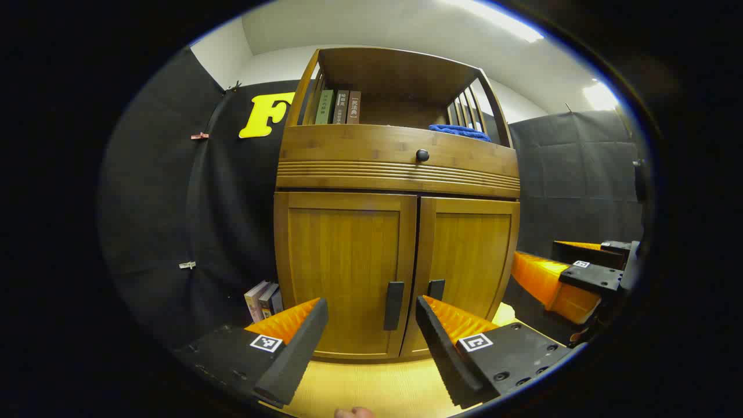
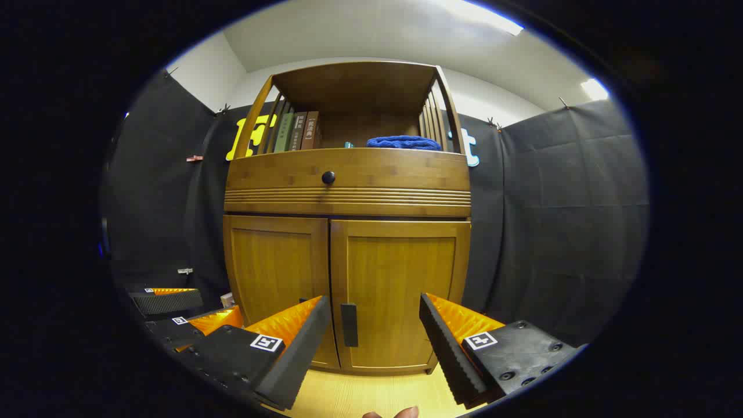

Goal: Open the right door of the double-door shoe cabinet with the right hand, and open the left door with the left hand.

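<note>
The wooden shoe cabinet (image 1: 400, 168) stands straight ahead with both doors shut. In the left gripper view, the left door (image 1: 342, 261) has a dark vertical handle (image 1: 393, 305), and the right door (image 1: 470, 255) has its own handle (image 1: 436, 289) beside it. My left gripper (image 1: 370, 302) is open, a short way in front of the left door's handle. My right gripper (image 1: 580, 276) shows at the far right. In the right gripper view, my right gripper (image 2: 374, 299) is open before the right door (image 2: 400, 290), its handle (image 2: 349, 324) between the fingers. The left gripper (image 2: 174, 310) sits low left.
A drawer with a round knob (image 1: 422, 155) runs above the doors. The open top shelf holds books (image 1: 338, 107) and a blue cloth (image 1: 458, 132). More books (image 1: 262, 299) stand on the floor left of the cabinet. Pale wooden floor (image 1: 371, 386) lies in front.
</note>
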The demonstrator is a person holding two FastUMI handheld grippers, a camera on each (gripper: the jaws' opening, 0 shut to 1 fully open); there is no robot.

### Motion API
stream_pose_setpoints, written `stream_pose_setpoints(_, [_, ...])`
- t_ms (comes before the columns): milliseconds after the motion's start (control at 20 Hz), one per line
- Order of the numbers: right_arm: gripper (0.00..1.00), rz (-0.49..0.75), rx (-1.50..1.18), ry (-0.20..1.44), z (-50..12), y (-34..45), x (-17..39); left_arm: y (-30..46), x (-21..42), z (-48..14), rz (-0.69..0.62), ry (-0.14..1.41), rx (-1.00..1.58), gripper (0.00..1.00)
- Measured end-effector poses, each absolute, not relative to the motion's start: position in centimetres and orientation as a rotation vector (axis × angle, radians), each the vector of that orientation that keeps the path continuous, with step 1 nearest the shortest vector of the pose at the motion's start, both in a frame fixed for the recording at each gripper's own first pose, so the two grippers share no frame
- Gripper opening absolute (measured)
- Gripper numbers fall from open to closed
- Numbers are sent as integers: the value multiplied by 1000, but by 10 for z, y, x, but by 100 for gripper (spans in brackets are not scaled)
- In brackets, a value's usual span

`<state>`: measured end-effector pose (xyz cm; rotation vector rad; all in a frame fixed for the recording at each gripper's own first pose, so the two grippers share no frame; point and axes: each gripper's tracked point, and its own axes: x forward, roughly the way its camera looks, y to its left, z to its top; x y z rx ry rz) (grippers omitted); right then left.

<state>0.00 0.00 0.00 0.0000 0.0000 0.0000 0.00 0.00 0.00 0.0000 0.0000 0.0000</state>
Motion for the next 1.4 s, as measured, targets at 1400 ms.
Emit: stream_pose_setpoints(1400, [98, -21, 4, 0, -2, 1, 4, 13, -21, 7, -8, -27, -6, 94])
